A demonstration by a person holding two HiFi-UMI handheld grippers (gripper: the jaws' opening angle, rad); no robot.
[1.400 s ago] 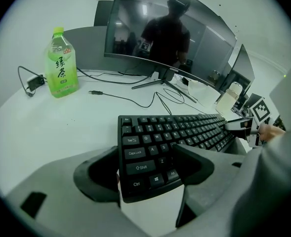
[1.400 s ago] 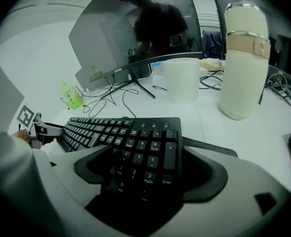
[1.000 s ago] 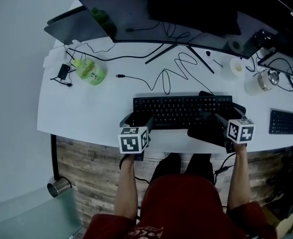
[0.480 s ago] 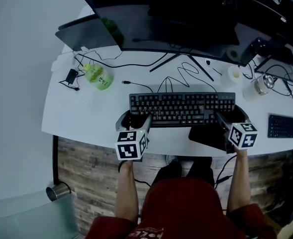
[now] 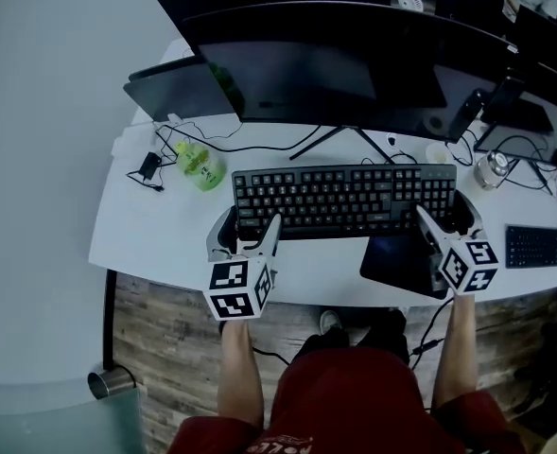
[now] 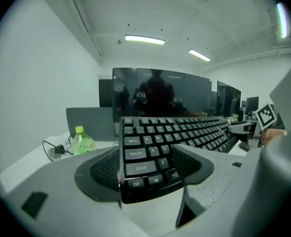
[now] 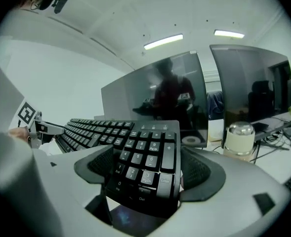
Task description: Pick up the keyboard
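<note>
I have the black full-size plastic keyboard by both short ends. The left gripper is clamped on the corner with the Ctrl and Shift keys. The right gripper is clamped on the number-pad end. In both gripper views the board tilts up between the jaws with pale surface showing beneath it, so I judge it is held just clear of the white curved surface.

I expect it to be light and stiff enough to span between two holds without sagging. The casing is smooth, though, and the keys give under pressure. Grips on the end frames seem safer than grips on keycaps, and I want both ends level so neither one slides out.

Room is tight behind. The wide dark monitor and its splayed stand legs sit just beyond the far edge. A green plastic bottle with loose black cables lies near the left rear corner. A dark flat pad lies below the right end, close to the near edge. I cannot trace the keyboard's cord, so it may snag. The clearest room is straight up and back towards me.
</note>
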